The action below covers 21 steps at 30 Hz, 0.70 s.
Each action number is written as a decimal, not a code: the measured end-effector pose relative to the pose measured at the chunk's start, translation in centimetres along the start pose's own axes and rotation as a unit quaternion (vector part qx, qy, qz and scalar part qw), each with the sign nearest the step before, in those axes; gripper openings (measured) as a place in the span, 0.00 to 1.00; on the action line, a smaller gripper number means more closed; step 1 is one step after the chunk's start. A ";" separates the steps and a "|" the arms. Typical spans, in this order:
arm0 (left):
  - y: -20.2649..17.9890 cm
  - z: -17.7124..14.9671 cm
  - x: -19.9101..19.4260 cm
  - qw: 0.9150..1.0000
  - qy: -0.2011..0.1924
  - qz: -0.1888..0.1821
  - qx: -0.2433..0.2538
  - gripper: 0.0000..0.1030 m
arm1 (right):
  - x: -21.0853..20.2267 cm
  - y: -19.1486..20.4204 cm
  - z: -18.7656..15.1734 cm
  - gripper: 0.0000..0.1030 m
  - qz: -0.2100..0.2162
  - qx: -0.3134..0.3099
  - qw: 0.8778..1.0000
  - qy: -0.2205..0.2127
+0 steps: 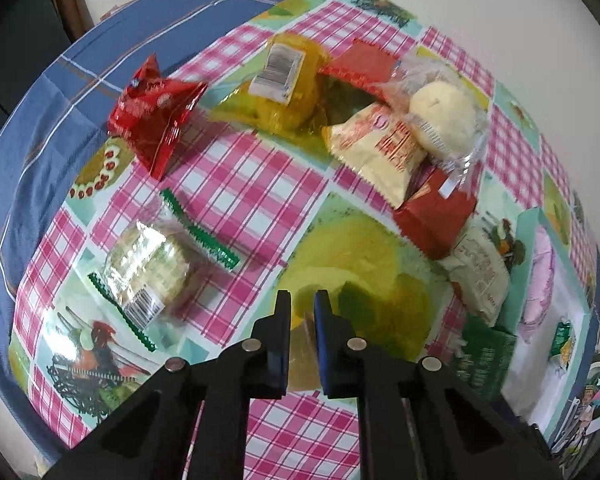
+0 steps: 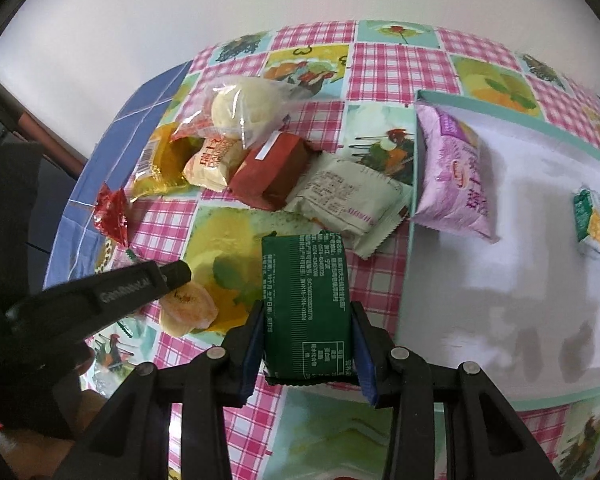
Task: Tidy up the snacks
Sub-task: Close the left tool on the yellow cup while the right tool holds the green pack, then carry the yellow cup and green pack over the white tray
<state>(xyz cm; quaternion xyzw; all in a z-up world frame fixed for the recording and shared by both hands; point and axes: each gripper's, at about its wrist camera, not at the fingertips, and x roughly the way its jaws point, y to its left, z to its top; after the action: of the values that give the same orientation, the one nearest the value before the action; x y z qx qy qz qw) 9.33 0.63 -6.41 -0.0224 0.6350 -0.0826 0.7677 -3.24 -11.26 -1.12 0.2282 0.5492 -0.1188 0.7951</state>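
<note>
My right gripper [image 2: 307, 306] is shut on a dark green snack packet [image 2: 300, 276], held just left of a white box with a teal rim [image 2: 500, 114]. A purple packet [image 2: 456, 176] and a small green and white packet [image 2: 596, 220] lie in the box. My left gripper [image 1: 302, 300] points down at the tablecloth with its jaws close together on a pale orange snack in clear wrap [image 2: 188, 308]. Between its fingers, only a tan strip of that snack [image 1: 300, 356] shows in the left wrist view.
Loose snacks lie piled on the checked tablecloth [image 1: 236, 184]: a bun in a clear bag [image 1: 444, 116], a yellow bag [image 1: 284, 76], a cream packet [image 1: 380, 148], a red-brown box [image 1: 436, 220] and a pale packet [image 1: 480, 272]. Apart lie a red packet [image 1: 152, 120] and green-edged biscuits [image 1: 152, 264].
</note>
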 end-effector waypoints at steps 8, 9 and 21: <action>0.1 -0.5 0.4 1.000 0.016 0.008 0.000 0.50 | 0.3 0.0 0.1 0.41 0.001 0.002 1.000 0.005; 0.3 -0.7 0.3 1.000 0.017 0.008 0.001 0.50 | 0.4 0.1 0.1 0.41 0.002 0.000 1.000 0.005; 0.3 -3.3 1.1 1.000 0.025 -0.010 0.000 0.40 | 0.5 0.6 -0.1 0.41 0.008 -0.003 1.000 0.007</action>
<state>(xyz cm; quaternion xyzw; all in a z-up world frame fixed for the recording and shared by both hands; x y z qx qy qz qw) 6.39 1.02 -8.20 -0.0270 0.6540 -0.0908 0.7506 -2.87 -10.71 -1.49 0.2305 0.5536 -0.1092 0.7927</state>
